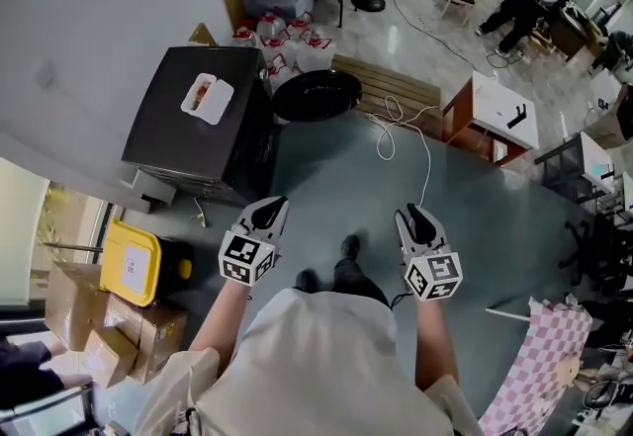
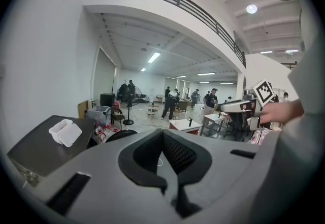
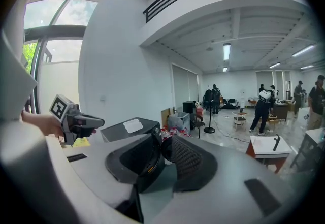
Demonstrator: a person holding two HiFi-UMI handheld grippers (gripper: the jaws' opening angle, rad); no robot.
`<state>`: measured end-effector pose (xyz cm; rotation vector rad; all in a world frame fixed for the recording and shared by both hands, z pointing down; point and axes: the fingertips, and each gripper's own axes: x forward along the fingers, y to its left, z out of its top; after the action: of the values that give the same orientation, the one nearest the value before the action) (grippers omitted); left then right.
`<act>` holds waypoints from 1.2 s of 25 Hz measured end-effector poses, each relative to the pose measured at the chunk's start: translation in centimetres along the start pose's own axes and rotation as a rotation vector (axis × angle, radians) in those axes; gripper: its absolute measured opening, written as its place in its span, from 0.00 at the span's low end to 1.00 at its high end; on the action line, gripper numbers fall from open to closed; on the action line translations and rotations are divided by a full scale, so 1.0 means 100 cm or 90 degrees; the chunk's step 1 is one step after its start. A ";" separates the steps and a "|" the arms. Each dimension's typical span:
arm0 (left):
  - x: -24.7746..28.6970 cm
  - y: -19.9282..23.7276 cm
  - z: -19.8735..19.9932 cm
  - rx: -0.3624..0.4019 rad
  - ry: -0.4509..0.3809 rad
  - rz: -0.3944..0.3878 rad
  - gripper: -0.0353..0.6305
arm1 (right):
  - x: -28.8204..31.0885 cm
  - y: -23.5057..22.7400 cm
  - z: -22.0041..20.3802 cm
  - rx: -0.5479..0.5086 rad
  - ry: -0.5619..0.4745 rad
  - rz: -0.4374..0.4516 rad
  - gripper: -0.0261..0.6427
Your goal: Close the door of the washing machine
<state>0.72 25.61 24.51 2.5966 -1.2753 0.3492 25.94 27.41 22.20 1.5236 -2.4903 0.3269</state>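
Dark-grey washing machine (image 1: 188,128) stands far left, its round door (image 1: 316,95) swung wide open, well apart from both grippers. Left gripper (image 1: 275,208) has its tips together on nothing, while right gripper (image 1: 413,216) is part-open and empty. Best to press the door's outer rim steadily until it latches.
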 end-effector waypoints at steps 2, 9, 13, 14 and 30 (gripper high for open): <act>0.010 0.002 -0.001 -0.004 0.006 0.006 0.07 | 0.011 -0.010 -0.002 0.003 0.004 0.009 0.25; 0.059 0.009 0.004 -0.018 0.021 0.033 0.07 | 0.058 -0.055 0.000 0.005 0.019 0.050 0.25; 0.099 0.025 0.007 -0.024 0.029 0.051 0.07 | 0.098 -0.087 -0.002 0.006 0.030 0.071 0.25; 0.107 0.026 0.009 -0.029 0.030 0.059 0.07 | 0.106 -0.096 -0.002 0.006 0.035 0.080 0.25; 0.194 0.044 0.030 -0.079 0.045 0.165 0.07 | 0.204 -0.177 -0.001 0.009 0.097 0.194 0.25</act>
<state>9.08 7.64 28.07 2.3007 -1.5584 0.3887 32.64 2.31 29.56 1.0757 -2.5963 0.4900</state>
